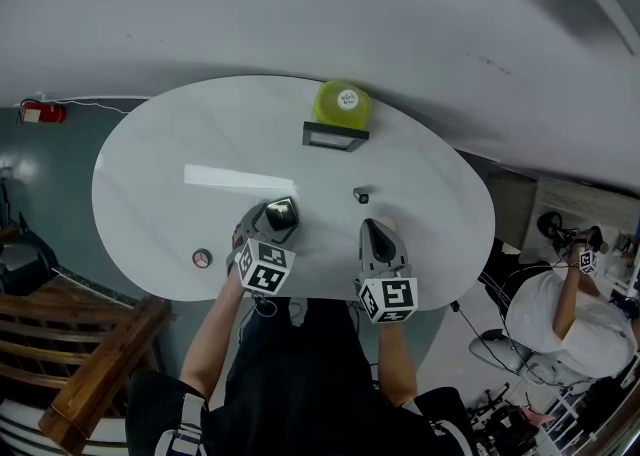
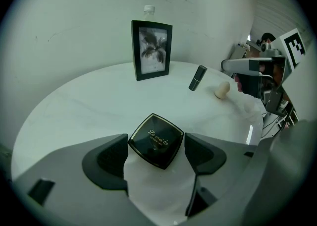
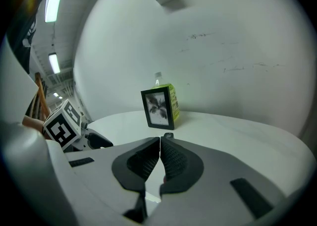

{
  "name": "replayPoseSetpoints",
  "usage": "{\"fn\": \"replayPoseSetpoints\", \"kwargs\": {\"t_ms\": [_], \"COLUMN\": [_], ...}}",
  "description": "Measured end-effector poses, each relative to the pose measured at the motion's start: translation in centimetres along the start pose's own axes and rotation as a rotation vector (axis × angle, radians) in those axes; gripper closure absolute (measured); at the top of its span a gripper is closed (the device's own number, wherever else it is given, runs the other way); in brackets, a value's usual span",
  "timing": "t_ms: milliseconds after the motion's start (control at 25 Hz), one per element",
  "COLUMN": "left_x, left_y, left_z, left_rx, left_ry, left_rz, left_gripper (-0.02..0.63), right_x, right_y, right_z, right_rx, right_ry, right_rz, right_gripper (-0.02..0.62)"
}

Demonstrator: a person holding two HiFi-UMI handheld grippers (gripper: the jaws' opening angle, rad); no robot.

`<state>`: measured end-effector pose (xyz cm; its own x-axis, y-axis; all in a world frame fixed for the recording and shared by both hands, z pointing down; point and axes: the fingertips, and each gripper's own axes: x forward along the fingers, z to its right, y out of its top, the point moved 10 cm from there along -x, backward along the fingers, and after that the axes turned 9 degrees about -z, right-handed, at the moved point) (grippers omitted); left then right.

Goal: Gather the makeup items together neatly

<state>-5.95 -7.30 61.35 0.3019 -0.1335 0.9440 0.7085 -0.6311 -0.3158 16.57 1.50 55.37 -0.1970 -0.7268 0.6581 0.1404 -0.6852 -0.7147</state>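
Observation:
A black square compact (image 2: 155,141) with gold lettering lies on the white oval table (image 1: 160,174), caught corner to corner between the pads of my left gripper (image 2: 154,153). The head view shows that compact (image 1: 282,211) at the tip of the left gripper (image 1: 272,218). A dark lipstick tube (image 1: 361,195) lies mid-table, and a beige sponge (image 2: 222,89) sits just right of it. My right gripper (image 3: 160,143) hovers near the front edge, shut with nothing in it, close to the sponge. A small round item (image 1: 201,258) rests at the front left.
At the back of the table a black picture frame (image 1: 335,135) stands upright, with a yellow-green bottle (image 1: 343,104) behind it. A wooden bench (image 1: 90,364) is at the lower left, and another person (image 1: 560,314) sits at the right.

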Motion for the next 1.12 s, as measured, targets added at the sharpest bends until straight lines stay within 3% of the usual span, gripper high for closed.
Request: {"fn": "replayPoseSetpoints", "kwargs": {"t_ms": [280,880,1120], "left_x": [0.72,0.69,0.74], "left_y": [-0.17,-0.41,-0.86], "left_z": [-0.09,-0.27,0.05], "left_rx": [-0.049,-0.103,-0.112], "left_ry": [-0.023,0.012,0.033], "left_rz": [0.0,0.086,0.073], "left_gripper": [0.27,0.282,0.287], "right_x": [-0.15,0.24,-0.02], "right_y": [-0.27,-0.19,-0.42], "right_z": [0.11,-0.02,-0.55], "right_rx": [0.006,-0.001,-0.011], "right_ry": [-0.007,0.0,0.012], "right_rz": [-0.003,-0.007,-0.006], "right_gripper": [0.566,0.566,0.566]}}
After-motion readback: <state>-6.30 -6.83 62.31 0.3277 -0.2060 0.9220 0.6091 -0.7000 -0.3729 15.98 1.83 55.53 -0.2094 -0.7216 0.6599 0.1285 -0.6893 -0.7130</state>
